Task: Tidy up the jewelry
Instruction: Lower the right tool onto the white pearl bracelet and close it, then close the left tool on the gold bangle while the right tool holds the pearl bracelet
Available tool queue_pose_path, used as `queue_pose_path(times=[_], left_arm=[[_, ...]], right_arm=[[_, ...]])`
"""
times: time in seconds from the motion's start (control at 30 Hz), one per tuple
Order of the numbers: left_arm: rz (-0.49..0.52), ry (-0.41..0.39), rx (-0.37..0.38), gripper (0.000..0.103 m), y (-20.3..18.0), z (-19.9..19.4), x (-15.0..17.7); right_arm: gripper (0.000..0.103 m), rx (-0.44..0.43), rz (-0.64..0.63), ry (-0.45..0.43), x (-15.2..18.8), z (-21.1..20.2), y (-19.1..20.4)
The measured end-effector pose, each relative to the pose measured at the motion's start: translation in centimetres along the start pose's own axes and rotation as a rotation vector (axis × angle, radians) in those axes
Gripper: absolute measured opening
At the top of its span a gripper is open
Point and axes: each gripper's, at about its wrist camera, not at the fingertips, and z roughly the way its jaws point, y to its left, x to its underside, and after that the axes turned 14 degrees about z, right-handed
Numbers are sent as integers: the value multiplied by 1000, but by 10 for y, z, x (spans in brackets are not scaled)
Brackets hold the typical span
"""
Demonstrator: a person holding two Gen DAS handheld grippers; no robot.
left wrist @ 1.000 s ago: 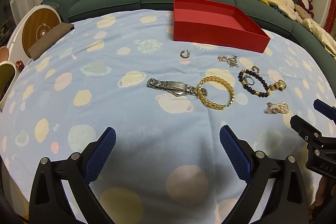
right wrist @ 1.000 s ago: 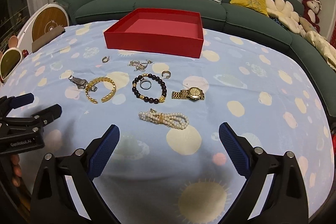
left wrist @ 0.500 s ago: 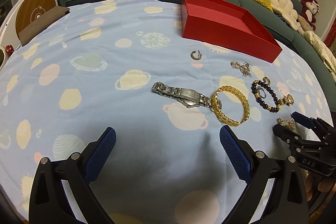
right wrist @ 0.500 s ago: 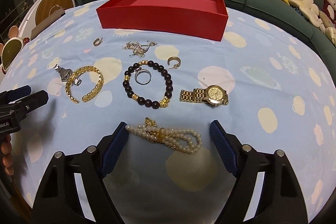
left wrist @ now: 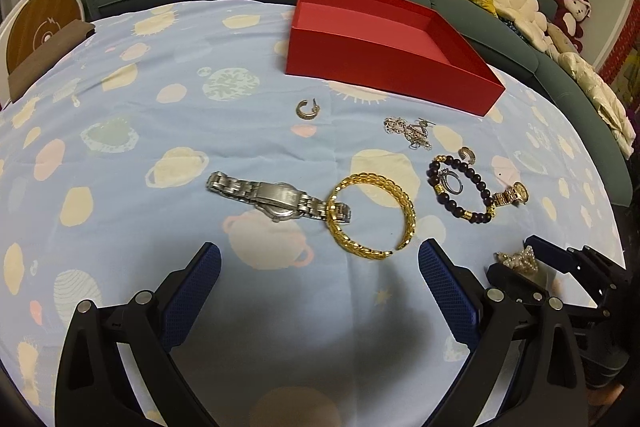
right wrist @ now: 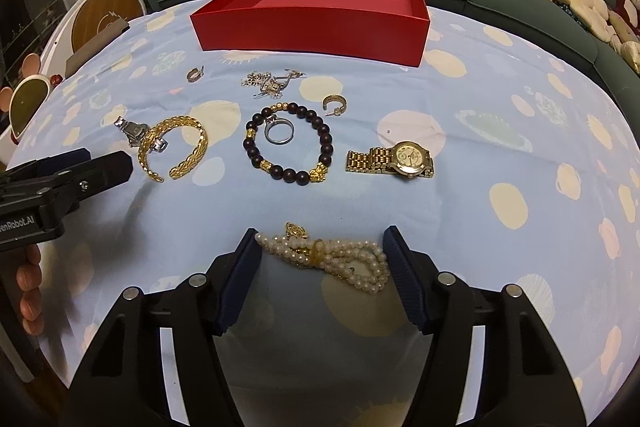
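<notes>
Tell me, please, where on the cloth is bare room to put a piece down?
Free: the cloth left of the silver watch, and the cloth right of the gold watch. The red box is empty too. Crowded: between gold bangle, bead bracelet and pearl bracelet.

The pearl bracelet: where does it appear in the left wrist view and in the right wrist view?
Left wrist view: the pearl bracelet lies low at the right, partly hidden between the right gripper's fingers.
Right wrist view: the bracelet lies low in the centre, between the open fingers.
Shared landmark: the red box at the far side.
</notes>
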Motion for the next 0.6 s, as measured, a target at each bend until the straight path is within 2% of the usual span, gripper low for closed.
queue_pose_path(times=[0.17, 0.33, 0.53, 0.6], left_arm=[[31, 14, -28, 96, -18, 15, -6], [49, 14, -102, 94, -24, 26, -9], [89, -10, -141, 74, -31, 28, -11], [103, -22, -137, 58, -33, 26, -11]], right_arm=[[61, 2, 15, 1, 0, -1, -1], [61, 4, 34, 2, 0, -3, -8], [61, 7, 42, 0, 1, -5, -12], [61, 7, 43, 1, 1, -5, -13]])
